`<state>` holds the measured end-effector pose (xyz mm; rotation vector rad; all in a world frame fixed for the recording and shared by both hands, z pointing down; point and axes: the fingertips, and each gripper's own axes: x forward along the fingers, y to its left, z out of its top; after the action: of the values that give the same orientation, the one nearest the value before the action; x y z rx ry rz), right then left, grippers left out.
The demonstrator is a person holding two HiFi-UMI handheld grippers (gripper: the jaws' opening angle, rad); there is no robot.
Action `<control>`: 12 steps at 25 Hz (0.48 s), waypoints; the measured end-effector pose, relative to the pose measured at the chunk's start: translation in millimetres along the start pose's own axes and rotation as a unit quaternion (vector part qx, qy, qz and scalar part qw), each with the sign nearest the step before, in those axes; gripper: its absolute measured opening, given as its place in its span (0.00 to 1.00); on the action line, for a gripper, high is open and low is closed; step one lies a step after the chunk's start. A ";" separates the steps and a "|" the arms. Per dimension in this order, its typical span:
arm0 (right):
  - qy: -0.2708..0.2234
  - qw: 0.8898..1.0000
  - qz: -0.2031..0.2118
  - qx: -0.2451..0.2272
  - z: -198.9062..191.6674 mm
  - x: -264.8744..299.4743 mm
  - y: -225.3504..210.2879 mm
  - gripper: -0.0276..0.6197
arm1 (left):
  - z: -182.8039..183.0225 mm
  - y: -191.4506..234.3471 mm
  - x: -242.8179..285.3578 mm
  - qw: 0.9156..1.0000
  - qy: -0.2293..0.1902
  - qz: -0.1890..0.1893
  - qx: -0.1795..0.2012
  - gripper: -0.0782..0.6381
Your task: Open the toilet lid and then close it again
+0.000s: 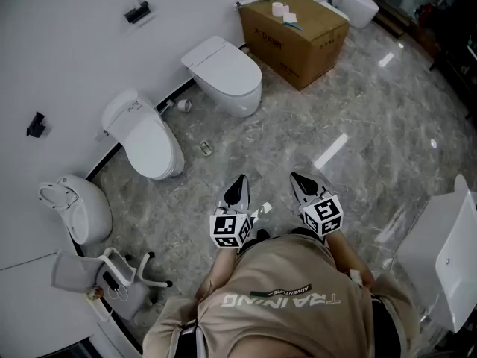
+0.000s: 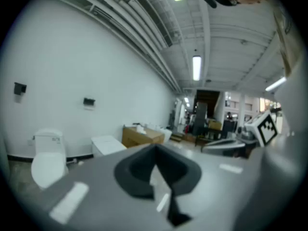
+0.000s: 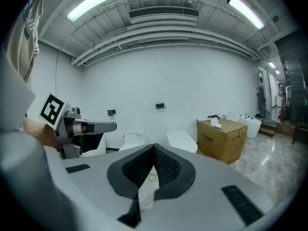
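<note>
In the head view, the person stands on a grey marble floor (image 1: 358, 110) and holds both tools close to the body. The left gripper (image 1: 240, 180) and the right gripper (image 1: 296, 177) sit side by side and point away from the person. A rounded white toilet (image 1: 145, 136) stands against the white wall (image 1: 74, 51), far and to the left, well apart from both grippers, and its lid (image 1: 136, 125) lies flat down. A second toilet (image 1: 223, 71) stands farther right along the wall, also shut, with a cardboard box (image 1: 294, 32) beyond it. In the left gripper view, the dark jaws meet at their tips with nothing between them; the toilets and the box show small along the wall. In the right gripper view, the jaws likewise press together at the tips and are empty, with the left gripper at the left and the toilets beyond the tips.
</note>
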<state>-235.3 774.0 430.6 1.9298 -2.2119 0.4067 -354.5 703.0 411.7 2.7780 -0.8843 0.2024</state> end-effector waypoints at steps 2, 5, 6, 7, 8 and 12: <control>-0.002 1.000 -0.007 0.003 3.5 10.7 2.0 0.06 | 2.5 12.9 3.5 1.000 0.001 -0.009 0.003 0.11; -0.004 1.000 -0.015 0.006 6.5 22.9 4.3 0.06 | 2.3 28.1 7.5 1.000 0.005 -0.019 0.005 0.11; -0.004 1.000 -0.018 0.006 7.4 26.2 4.2 0.06 | 2.3 32.2 10.0 1.000 0.006 -0.020 0.005 0.11; -0.004 1.000 -0.021 0.006 8.2 29.6 3.8 0.06 | 2.3 36.4 13.3 1.000 0.007 -0.021 0.005 0.11; -0.004 1.000 -0.023 0.007 8.4 33.3 3.4 0.06 | 1.8 40.4 17.1 1.000 0.010 -0.021 0.004 0.11; 0.004 0.999 -0.027 0.021 6.4 45.2 -4.8 0.06 | -1.9 50.3 34.0 0.999 0.026 -0.023 -0.006 0.11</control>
<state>-236.6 728.9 439.0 1.9996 -2.1580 0.4554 -356.5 644.6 428.6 2.7654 -0.8066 0.2602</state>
